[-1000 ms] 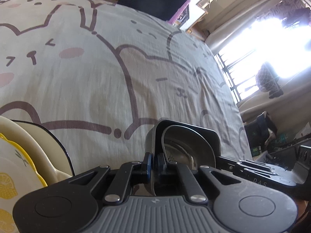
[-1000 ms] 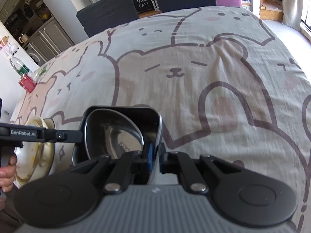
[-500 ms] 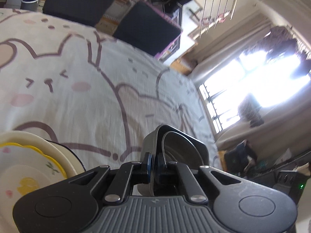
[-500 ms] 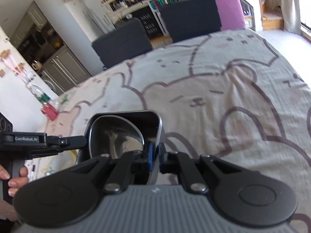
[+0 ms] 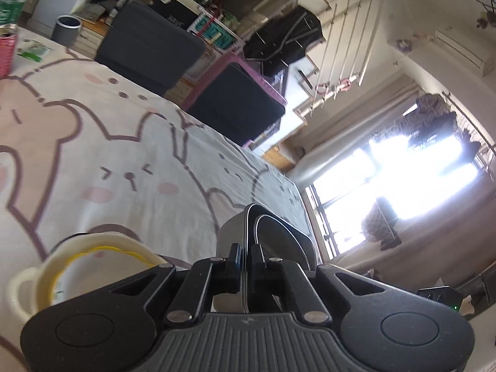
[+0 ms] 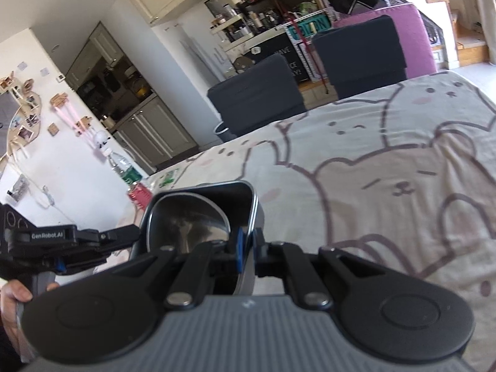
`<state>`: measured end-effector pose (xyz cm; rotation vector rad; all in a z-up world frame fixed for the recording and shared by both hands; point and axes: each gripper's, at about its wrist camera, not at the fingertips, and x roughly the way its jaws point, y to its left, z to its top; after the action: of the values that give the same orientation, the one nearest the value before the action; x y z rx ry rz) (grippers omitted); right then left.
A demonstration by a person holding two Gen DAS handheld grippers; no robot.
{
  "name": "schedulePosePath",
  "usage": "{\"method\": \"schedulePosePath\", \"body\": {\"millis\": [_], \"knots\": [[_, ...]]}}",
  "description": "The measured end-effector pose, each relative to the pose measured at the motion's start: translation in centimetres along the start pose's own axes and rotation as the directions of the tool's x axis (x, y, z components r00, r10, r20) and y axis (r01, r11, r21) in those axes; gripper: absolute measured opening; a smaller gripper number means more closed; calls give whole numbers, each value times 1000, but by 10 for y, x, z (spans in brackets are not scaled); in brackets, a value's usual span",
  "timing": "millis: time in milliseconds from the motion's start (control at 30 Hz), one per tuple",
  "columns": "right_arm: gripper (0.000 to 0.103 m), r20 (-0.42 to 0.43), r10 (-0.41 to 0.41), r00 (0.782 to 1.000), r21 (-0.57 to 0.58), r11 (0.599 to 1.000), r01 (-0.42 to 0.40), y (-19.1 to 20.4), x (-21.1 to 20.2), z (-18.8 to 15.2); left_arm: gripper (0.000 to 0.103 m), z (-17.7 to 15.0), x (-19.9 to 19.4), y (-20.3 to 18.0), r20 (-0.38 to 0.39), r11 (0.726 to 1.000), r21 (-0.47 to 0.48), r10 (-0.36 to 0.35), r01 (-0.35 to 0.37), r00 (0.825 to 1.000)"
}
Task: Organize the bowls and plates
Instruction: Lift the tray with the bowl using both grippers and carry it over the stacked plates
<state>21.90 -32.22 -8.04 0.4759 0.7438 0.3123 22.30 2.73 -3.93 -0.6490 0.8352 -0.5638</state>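
Note:
A dark square metal bowl (image 5: pixel 272 232) with a steel inner dish is held by both grippers above the bear-print tablecloth. My left gripper (image 5: pixel 245 255) is shut on its left rim. My right gripper (image 6: pixel 246 248) is shut on the bowl's (image 6: pixel 198 217) right rim. The left gripper's body shows at the left of the right wrist view (image 6: pixel 71 238). A cream plate with a yellow-edged plate on it (image 5: pixel 77 263) lies on the table below and left of the bowl.
The tablecloth (image 5: pixel 108 161) covers the table. Two dark chairs (image 6: pixel 257 93) stand at the far edge. A water bottle (image 6: pixel 124 170) and a red can (image 6: pixel 141 193) stand at the far left. A window is on the right.
Both grippers have lifted the bowl and tilted upward, so more of the room shows. The stacked plates have dropped lower and further away in the left wrist view.

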Motion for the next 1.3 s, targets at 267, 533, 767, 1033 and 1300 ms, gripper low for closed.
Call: {"method": "schedulePosePath", "body": {"millis": [267,533,767,1033,1300], "knots": [[7,-53,53,997,-7,999,-54,24,31,-2,6,-1,-40,37,52,997,-77,23,-19,998],[7,-154,45,987,-35,998,-51,50,70,-11,5,-7,-62,72,64,987,-153,65,-54,996],[7,-248,13,969,-60,998,-29,65,91,-26,5,-13,-63,93,32,976,-188,115,-108,993],[8,-302,-27,953,-76,997,4,73,100,-34,5,-20,-51,107,-35,966,-193,171,-174,985],[8,-325,-53,944,-88,996,26,75,103,-37,5,-21,-44,111,-59,963,-186,189,-197,980]]}}
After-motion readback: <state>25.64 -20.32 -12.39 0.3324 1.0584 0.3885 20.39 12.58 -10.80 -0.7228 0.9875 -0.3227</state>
